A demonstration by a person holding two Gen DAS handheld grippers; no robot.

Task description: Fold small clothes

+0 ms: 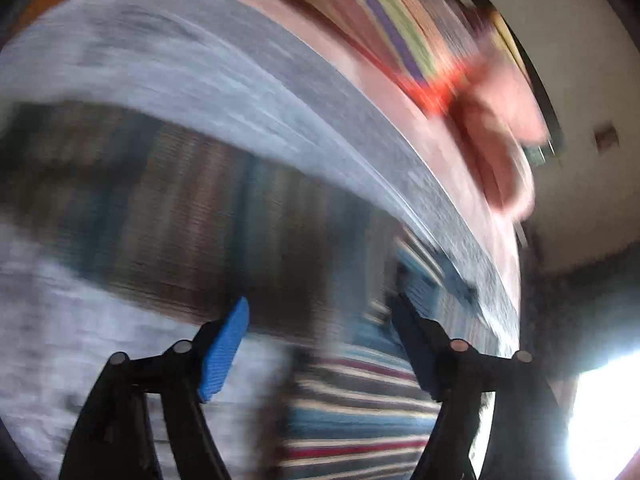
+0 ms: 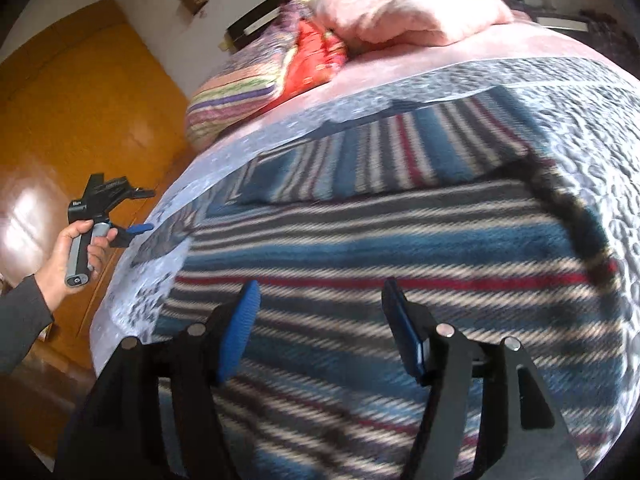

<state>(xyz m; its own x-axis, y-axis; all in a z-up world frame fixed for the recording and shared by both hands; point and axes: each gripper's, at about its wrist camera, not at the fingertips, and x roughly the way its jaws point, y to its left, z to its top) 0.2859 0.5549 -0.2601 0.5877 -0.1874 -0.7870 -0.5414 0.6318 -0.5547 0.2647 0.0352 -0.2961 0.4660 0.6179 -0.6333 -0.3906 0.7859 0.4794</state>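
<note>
A striped garment (image 2: 380, 240) in blue, white, dark and red lies spread on the grey quilted bed cover (image 2: 592, 120), with its far part folded over. My right gripper (image 2: 320, 316) hovers open just above its near half, nothing between the fingers. The left wrist view is heavily blurred by motion; there the same striped garment (image 1: 352, 412) shows below my left gripper (image 1: 320, 332), which is open and empty. In the right wrist view a hand holds the left gripper (image 2: 138, 229) off the bed's left edge, beside the cover.
A pink blanket (image 2: 404, 12) and striped and red pillows (image 2: 256, 84) are piled at the bed's head. An orange wooden door (image 2: 80, 100) stands to the left of the bed. A bright window (image 1: 604, 412) glares at the lower right in the left wrist view.
</note>
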